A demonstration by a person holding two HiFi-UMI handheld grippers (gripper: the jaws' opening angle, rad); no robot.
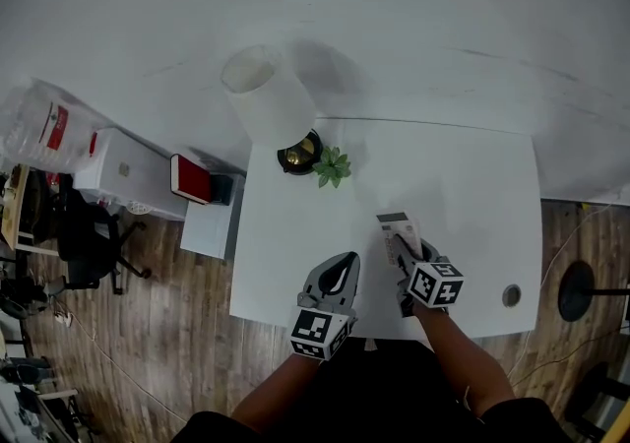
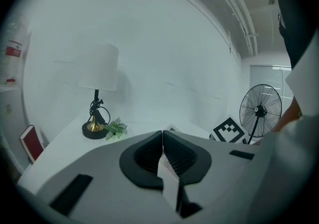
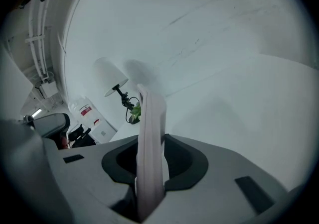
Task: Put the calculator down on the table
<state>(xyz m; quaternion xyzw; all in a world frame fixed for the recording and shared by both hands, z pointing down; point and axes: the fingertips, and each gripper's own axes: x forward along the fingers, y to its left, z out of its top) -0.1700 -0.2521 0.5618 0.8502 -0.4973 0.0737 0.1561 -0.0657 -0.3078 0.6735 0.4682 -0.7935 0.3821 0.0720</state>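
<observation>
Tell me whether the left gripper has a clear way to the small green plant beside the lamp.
Probably yes. Only bare white tabletop lies between the left gripper and the small green plant; the pale calculator in the right gripper sits off to one side. The left jaws are shut, though.

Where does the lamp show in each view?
Head view: lamp upper centre-left, seen from above.
Left gripper view: lamp left of centre, upright.
Right gripper view: lamp left of centre, small, tilted.
Shared landmark: the plant beside its base.
</observation>
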